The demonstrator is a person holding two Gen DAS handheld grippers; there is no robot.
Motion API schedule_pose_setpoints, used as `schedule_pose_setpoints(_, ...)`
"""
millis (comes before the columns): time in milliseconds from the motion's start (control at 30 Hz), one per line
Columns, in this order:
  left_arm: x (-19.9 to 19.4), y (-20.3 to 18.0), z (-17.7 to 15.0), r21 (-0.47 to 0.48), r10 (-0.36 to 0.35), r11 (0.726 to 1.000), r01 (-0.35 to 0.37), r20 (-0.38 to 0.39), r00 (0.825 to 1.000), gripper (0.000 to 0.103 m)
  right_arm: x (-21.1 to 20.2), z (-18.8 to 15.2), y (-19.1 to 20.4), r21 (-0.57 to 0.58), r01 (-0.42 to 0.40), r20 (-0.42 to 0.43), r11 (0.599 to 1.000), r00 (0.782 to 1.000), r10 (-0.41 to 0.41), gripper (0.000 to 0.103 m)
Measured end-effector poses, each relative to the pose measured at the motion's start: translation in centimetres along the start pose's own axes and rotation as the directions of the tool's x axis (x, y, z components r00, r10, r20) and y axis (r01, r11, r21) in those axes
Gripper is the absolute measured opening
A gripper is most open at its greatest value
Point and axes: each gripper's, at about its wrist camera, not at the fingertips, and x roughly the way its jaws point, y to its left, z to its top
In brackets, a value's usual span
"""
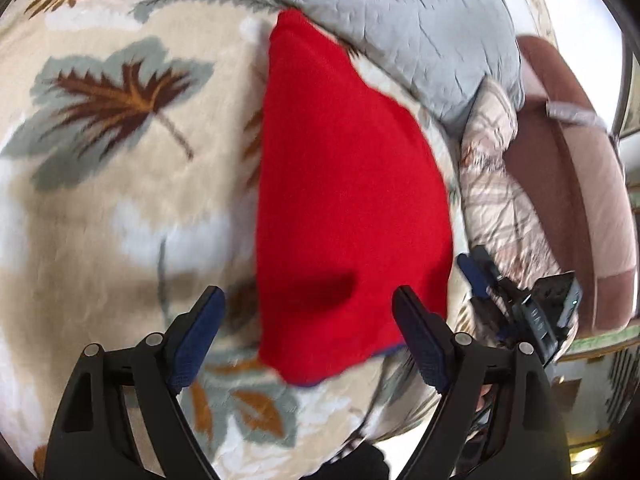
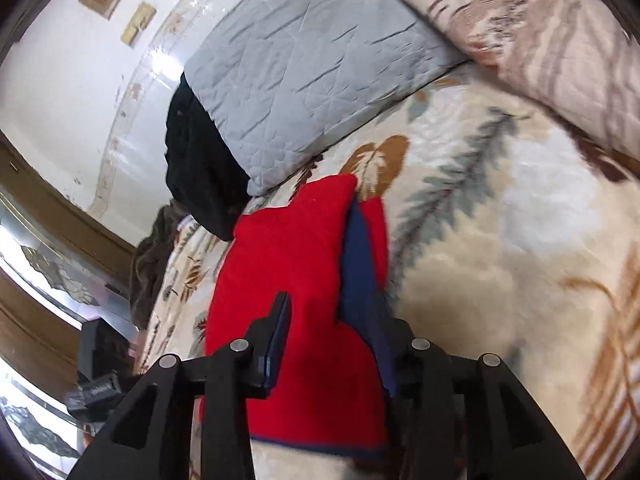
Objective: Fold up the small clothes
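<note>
A small red garment [image 1: 344,200] with navy trim lies folded on the leaf-patterned blanket [image 1: 120,200]. My left gripper [image 1: 308,340] is open and empty, hovering over the garment's near end. In the right wrist view the garment [image 2: 296,280] shows a navy inner strip. My right gripper [image 2: 332,344] has its fingers on either side of a raised part of the garment; the right finger is mostly hidden behind the cloth. The right gripper also shows in the left wrist view [image 1: 516,300], at the garment's right edge.
A grey quilted pillow [image 1: 420,32] and a beige patterned pillow [image 1: 492,168] lie at the bed's head, by a pink headboard [image 1: 580,184]. A black item [image 2: 200,168] sits beside the grey pillow [image 2: 312,60]. The bed's edge is to the left in the right wrist view.
</note>
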Motion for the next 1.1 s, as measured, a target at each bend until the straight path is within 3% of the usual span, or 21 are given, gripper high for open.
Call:
schedule_pose_setpoints(67, 0.8, -0.3, 1.3, -0.005, 0.001, 1.0, -0.001, 0.002, 1.0, 0.086, 0.8, 0.2, 0.8, -0.036, -0.008, 0.046, 0.999, 0.999, 0.01, 0.034)
schedule_pose_setpoints(100, 1.2, -0.4, 1.8, -0.004, 0.007, 1.0, -0.007, 0.005, 1.0, 0.086, 1.3, 0.3, 1.1, -0.044, -0.017, 0.06, 0.999, 0.998, 0.019, 0.025)
schedule_pose_setpoints(167, 2.6, -0.2, 2.7, -0.003, 0.046, 0.999, -0.046, 0.003, 0.999, 0.086, 3.7, -0.2, 1.0, -0.077, 0.072, 0.015, 0.994, 0.997, -0.071, 0.012)
schedule_pose_setpoints(233, 4.4, 0.5, 3.2, -0.011, 0.083, 0.996, -0.083, -0.028, 0.996, 0.088, 5.3, -0.6, 0.5, -0.15, 0.148, -0.015, 0.978, 0.988, -0.152, 0.011)
schedule_pose_setpoints(433, 3.2, 0.7, 3.9, 0.016, -0.006, 1.0, 0.007, -0.023, 1.0, 0.089, 3.6, 2.4, 0.0, -0.05, 0.069, -0.007, 0.996, 0.998, -0.069, 0.024)
schedule_pose_setpoints(500, 2.1, 1.0, 4.8, -0.011, -0.067, 0.998, 0.067, 0.003, 0.998, 0.089, 3.9, 3.7, -0.4, 0.025, 0.027, 0.003, 0.999, 1.0, -0.028, 0.053)
schedule_pose_setpoints(533, 1.9, 1.0, 5.5, -0.026, -0.085, 0.996, 0.085, 0.017, 0.996, 0.089, 4.2, 4.2, -0.4, 0.046, 0.018, 0.011, 0.999, 1.0, -0.018, 0.056)
schedule_pose_setpoints(700, 3.3, 0.4, 9.1, -0.074, -0.085, 0.994, 0.086, 0.022, 0.996, 0.089, 8.2, 5.5, 1.1, 0.047, 0.043, -0.049, 0.998, 0.998, -0.04, 0.052)
schedule_pose_setpoints(733, 3.9, 0.0, 9.7, -0.064, -0.07, 0.995, 0.071, 0.017, 0.997, 0.089, 8.6, 5.6, 1.6, 0.027, 0.038, -0.035, 0.999, 0.999, -0.037, 0.046)
schedule_pose_setpoints(767, 4.7, -0.8, 9.9, -0.055, -0.048, 0.997, 0.049, 0.019, 0.999, 0.089, 8.6, 5.7, 2.2, -0.011, 0.032, -0.008, 0.999, 0.999, -0.032, 0.022)
schedule_pose_setpoints(800, 5.2, -1.1, 10.1, -0.04, -0.017, 0.999, 0.018, 0.022, 1.0, 0.089, 8.8, 5.8, 2.7, -0.056, 0.038, 0.009, 0.998, 0.999, -0.038, 0.015)
schedule_pose_setpoints(900, 7.3, -0.4, 11.1, -0.052, 0.079, 0.996, -0.078, 0.015, 0.997, 0.089, 10.7, 5.2, 1.7, -0.102, 0.206, -0.043, 0.973, 0.977, -0.211, 0.016)
schedule_pose_setpoints(967, 8.0, 1.5, 11.0, -0.108, 0.064, 0.992, -0.064, -0.008, 0.998, 0.089, 10.8, 5.1, 0.8, -0.1, 0.184, -0.058, 0.978, 0.98, -0.19, 0.017)
schedule_pose_setpoints(1100, 6.1, 2.1, 10.7, -0.115, 0.021, 0.993, -0.021, 0.006, 1.0, 0.089, 7.5, 5.3, -0.3, -0.039, 0.157, -0.013, 0.987, 0.987, -0.157, 0.034)
